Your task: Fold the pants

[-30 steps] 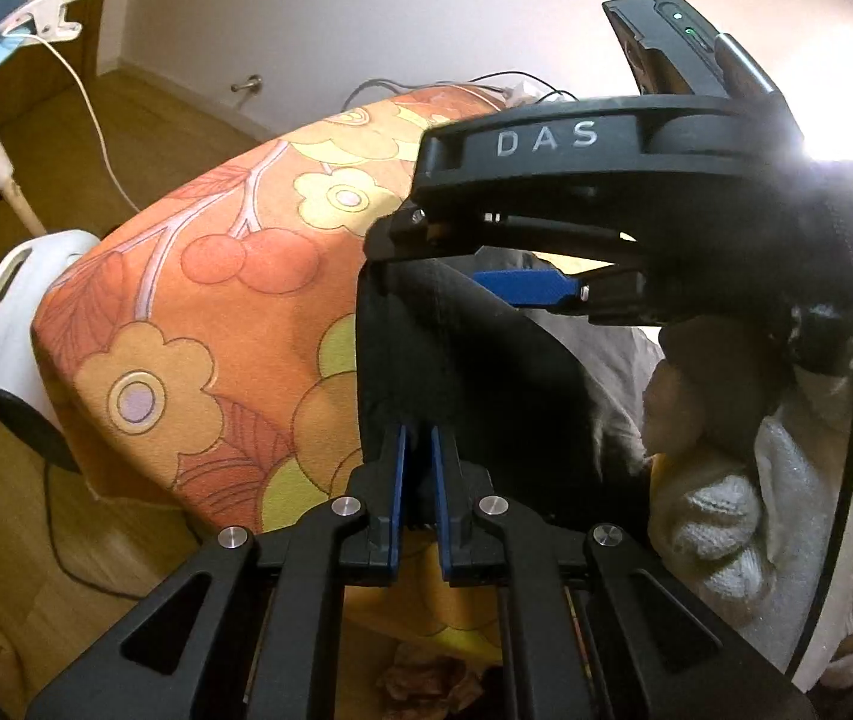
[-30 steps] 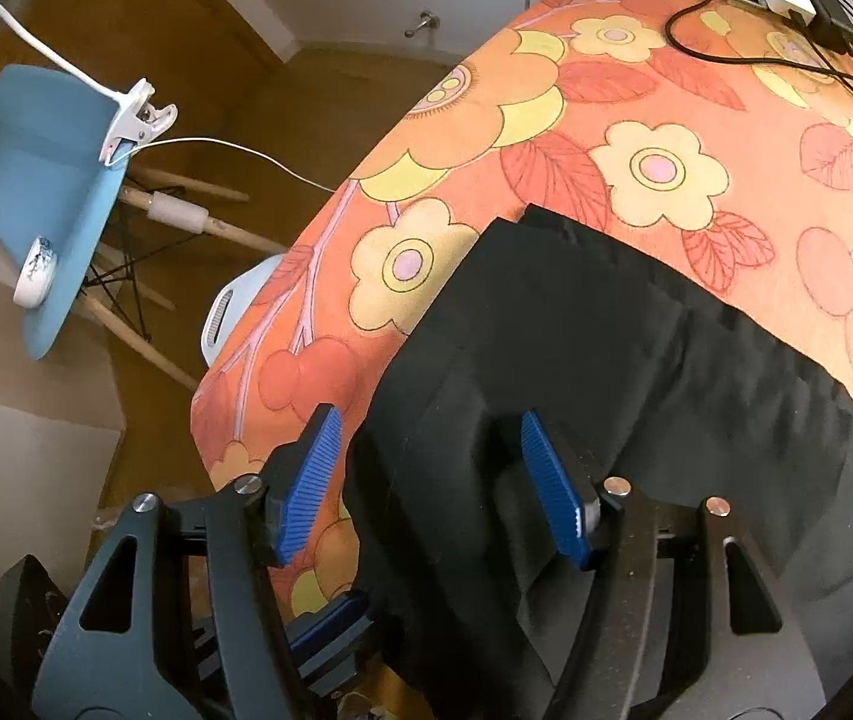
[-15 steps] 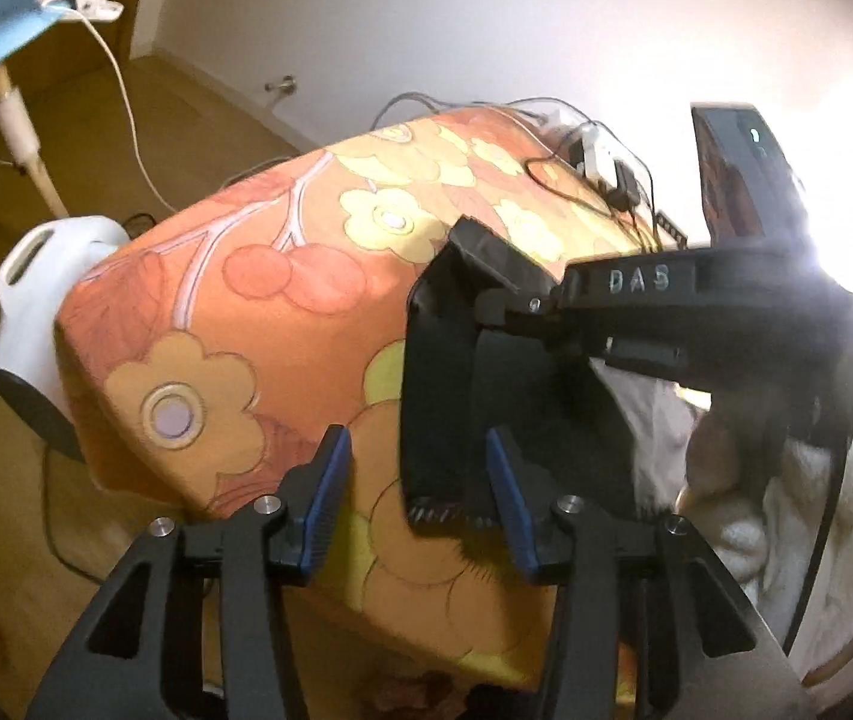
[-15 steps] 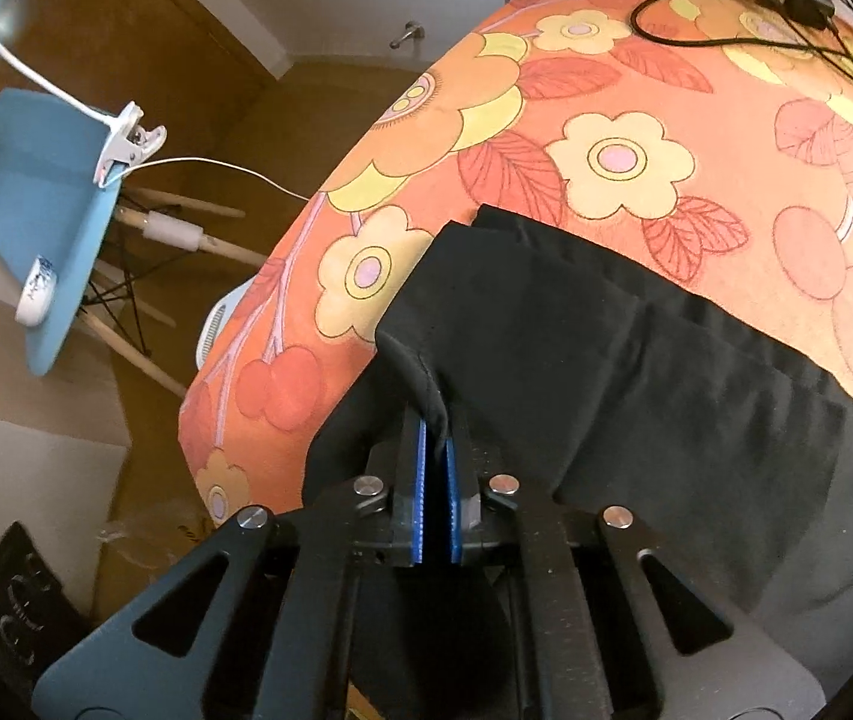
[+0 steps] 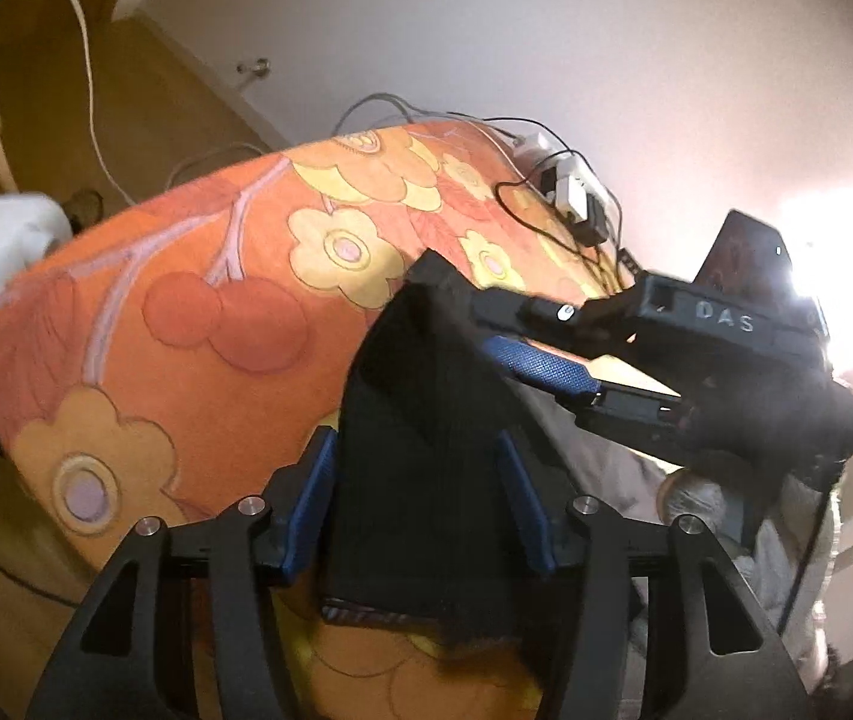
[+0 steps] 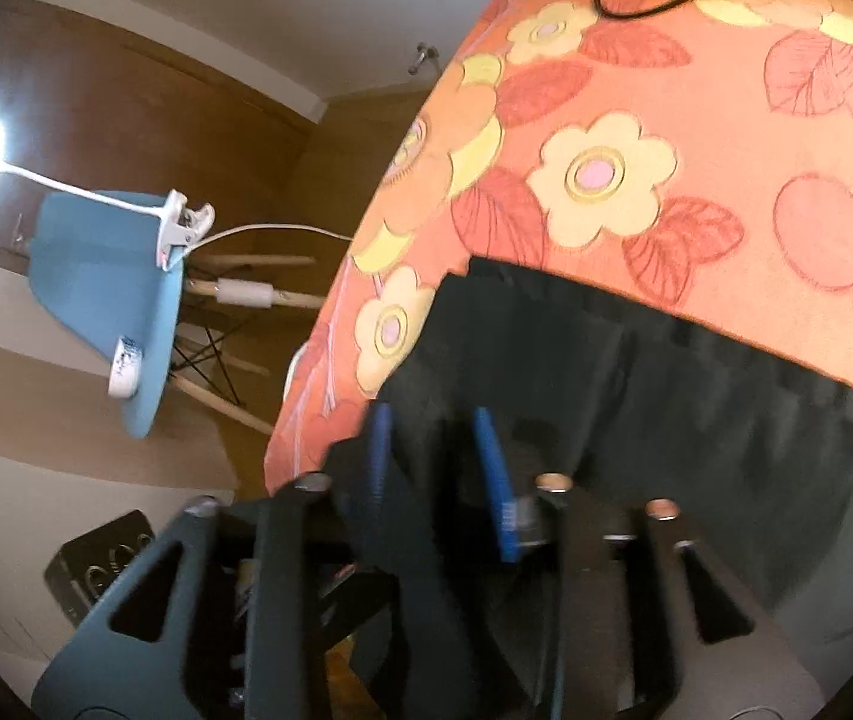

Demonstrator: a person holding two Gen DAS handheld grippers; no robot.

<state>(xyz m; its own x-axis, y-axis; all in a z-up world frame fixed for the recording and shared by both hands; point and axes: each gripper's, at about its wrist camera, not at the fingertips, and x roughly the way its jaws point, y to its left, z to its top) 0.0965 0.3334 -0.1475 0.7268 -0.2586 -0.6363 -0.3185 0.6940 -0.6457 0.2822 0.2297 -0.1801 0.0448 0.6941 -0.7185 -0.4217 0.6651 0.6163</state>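
Floral tablecloth (image 5: pixel 186 360) carries black pants (image 5: pixel 426 480); left gripper (image 5: pixel 420 504) and right gripper (image 6: pixel 438 468) both gape apart, straddling fabric.

You've got a loud orange floral tablecloth (image 6: pixel 696 138) covering the whole table, with black cables (image 6: pixel 666 0) snaking across its far end toward a white power strip (image 5: pixel 570 195). Off to the side there's a light blue plastic chair on wooden legs (image 6: pixel 102 276), and a white clip-on lamp (image 6: pixel 183 225) clamped to its edge, switched on.
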